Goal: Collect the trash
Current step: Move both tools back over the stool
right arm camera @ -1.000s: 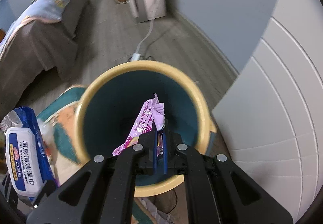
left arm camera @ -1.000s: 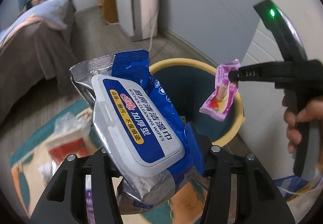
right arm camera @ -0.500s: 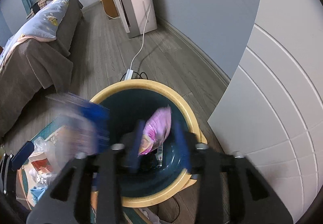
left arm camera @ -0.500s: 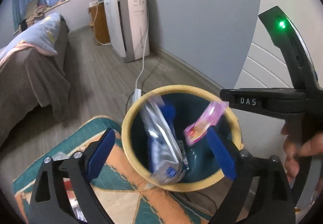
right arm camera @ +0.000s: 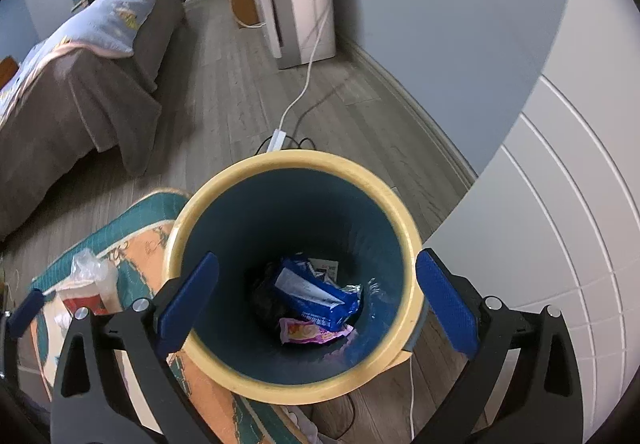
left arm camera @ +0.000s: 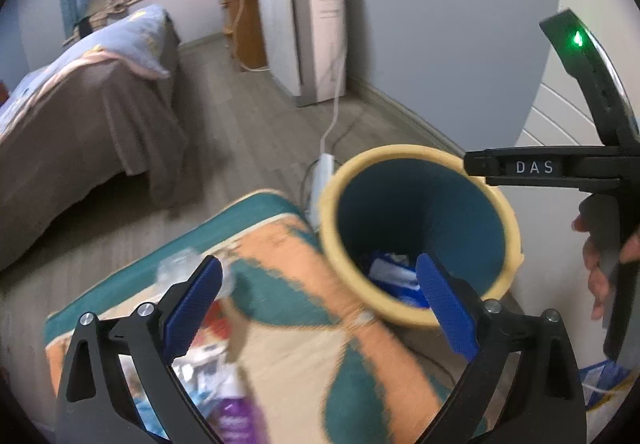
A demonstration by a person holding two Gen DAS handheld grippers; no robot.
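Wipes pack [right arm camera: 316,294] dropped into bin [right arm camera: 404,222], crumpled, blue

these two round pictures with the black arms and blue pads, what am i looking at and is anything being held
Each picture comes from a wide-angle camera mounted on a hand-held gripper, a two-fingered tool a person carries in each hand; there is no robot arm. The camera looks forward along the two black fingers with blue pads.

One picture is from the left hand-held gripper, where the right one shows at the edge with the person's hand on its handle. The other is from the right hand-held gripper, looking straight down into a yellow-rimmed bin.

The left gripper's jaws are opening and the right's too; nothing sits between either pair. In the bin lie a blue wipes pack and a pink wrapper. More litter lies on the patterned rug beside the bin.
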